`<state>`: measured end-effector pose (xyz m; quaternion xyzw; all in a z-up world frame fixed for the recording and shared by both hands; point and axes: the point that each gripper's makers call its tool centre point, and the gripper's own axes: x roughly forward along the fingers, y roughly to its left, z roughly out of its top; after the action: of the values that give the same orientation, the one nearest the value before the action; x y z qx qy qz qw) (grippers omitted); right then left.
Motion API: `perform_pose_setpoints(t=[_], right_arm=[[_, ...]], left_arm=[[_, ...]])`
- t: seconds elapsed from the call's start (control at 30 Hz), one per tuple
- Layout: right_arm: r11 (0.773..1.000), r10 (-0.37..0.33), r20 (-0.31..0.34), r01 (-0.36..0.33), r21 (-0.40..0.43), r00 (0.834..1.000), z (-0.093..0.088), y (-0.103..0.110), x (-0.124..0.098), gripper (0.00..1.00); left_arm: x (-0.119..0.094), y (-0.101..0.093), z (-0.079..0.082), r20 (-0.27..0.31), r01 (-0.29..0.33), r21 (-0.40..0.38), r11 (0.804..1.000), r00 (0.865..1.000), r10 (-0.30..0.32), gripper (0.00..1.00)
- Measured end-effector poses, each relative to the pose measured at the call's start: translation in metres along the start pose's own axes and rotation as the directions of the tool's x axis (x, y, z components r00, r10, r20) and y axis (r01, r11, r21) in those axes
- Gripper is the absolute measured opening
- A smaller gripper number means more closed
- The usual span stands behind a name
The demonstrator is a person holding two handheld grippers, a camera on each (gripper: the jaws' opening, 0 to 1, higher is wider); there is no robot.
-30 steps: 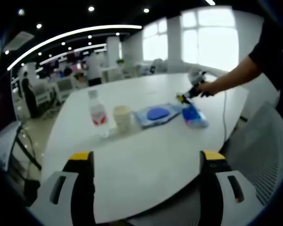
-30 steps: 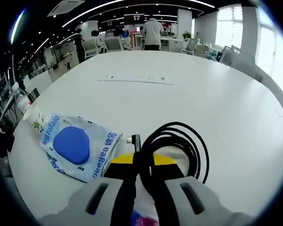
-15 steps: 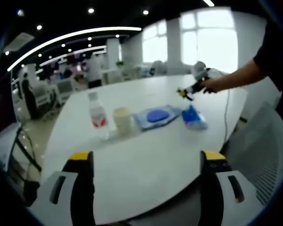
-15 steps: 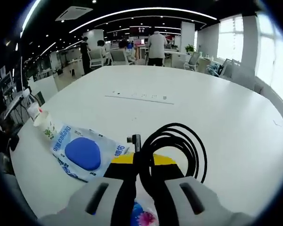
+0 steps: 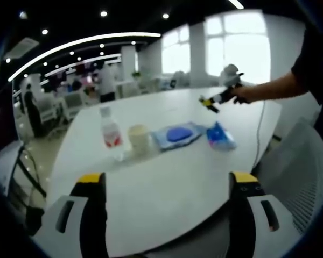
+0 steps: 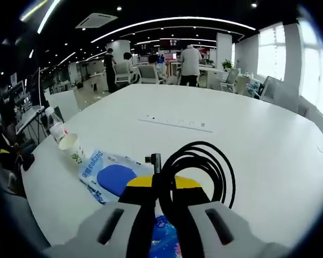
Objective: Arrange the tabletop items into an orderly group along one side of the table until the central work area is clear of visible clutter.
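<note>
we judge the task nearly done: bottle [image 5: 111,131], cup [image 5: 139,136], blue packet [image 5: 177,135] and small blue pack [image 5: 219,136] line one worktop [image 5: 161,188] edge, our right tool [image 6: 162,183] grips the black cable [image 6: 199,166] above them, left tool [image 5: 167,180] released.

Grey left gripper [image 5: 167,185], yellow-tipped black jaws, dark short sleeve [image 5: 307,59]

My left gripper view: large white oval table [image 5: 167,183]. Across frame centre, left to right: clear plastic bottle with red label [image 5: 111,131], pale paper cup [image 5: 139,137], blue-printed flat pouch [image 5: 177,135], small blue packet [image 5: 219,136].
</note>
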<state>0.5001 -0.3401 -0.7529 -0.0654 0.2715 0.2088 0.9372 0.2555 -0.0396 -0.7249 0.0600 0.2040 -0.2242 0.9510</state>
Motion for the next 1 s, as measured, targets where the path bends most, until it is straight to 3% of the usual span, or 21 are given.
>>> perform_pose_setpoints(t=[0.5, 0.83, 1.0], right_arm=[[0.988, 0.142, 0.011, -0.141, -0.061, 0.99, 0.008, 0.063, -0.019, 0.1], [0.971, 0.227, -0.012, -0.227, -0.073, 0.974, -0.002, 0.102, -0.022, 0.1], [0.945, 0.288, -0.052, -0.293, -0.144, 0.956, -0.015, 0.129, -0.028, 0.1]], left_arm=[[0.0, 0.0, 0.0, 0.001, 0.001, -0.002, 1.0, 1.0, -0.001, 0.91], [-0.001, 0.002, 0.001, 0.011, -0.01, -0.008, 1.0, 1.0, 0.01, 0.91], [-0.002, 0.004, 0.003, 0.018, -0.014, -0.017, 1.0, 1.0, 0.015, 0.92]])
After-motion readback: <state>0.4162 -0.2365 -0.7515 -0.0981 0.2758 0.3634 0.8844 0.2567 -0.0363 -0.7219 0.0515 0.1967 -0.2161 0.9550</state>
